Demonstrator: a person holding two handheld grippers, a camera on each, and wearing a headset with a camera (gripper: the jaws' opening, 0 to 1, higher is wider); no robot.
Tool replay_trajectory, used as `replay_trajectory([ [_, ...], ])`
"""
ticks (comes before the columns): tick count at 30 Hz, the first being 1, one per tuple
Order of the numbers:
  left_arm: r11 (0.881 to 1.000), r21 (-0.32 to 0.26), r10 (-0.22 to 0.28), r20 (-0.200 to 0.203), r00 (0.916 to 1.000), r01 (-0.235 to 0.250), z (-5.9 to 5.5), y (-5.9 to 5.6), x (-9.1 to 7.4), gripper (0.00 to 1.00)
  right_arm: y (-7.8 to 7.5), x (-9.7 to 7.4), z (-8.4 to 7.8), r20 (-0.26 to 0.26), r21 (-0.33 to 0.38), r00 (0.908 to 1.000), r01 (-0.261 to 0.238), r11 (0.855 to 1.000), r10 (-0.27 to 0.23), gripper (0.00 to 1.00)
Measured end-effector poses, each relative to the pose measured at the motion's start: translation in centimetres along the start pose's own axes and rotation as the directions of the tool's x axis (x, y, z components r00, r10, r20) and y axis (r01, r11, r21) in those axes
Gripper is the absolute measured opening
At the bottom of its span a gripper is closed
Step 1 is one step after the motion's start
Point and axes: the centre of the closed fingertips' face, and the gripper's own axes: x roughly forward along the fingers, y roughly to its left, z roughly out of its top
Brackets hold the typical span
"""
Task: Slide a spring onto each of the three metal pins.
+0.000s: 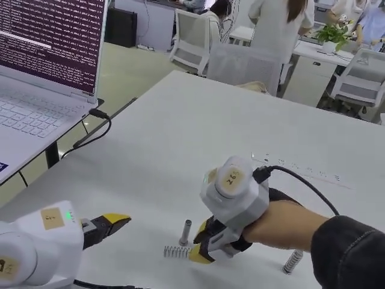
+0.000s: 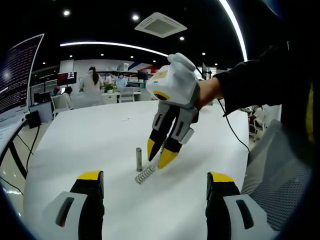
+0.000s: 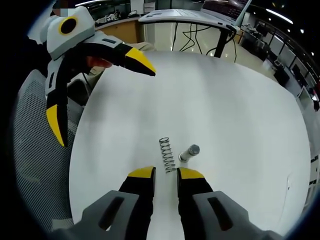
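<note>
Now my right tool has its jaws a little apart, with the tips down by one end of a spring lying flat on the white tabletop. Just beside the spring, a metal pin stands up. My left tool hangs nearby, jaws wide apart, holding nothing.

Spring end behind jaws of right gripper.

— Where are you working?
— An open office. Just beside my table sits a laptop; beyond the table I see mesh chairs, desks, a plant and people under strip lights.
</note>
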Motion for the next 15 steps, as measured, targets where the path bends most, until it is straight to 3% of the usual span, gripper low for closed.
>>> replay_trajectory([
  [15, 1.0, -0.015, 0.004, -0.012, 0.9999, -0.004, -0.5, 0.2, 0.0, 0.82, -0.3, 1.4, -0.5, -0.015, -0.009, 0.9999, -0.002, 1.0, 0.002, 0.14],
])
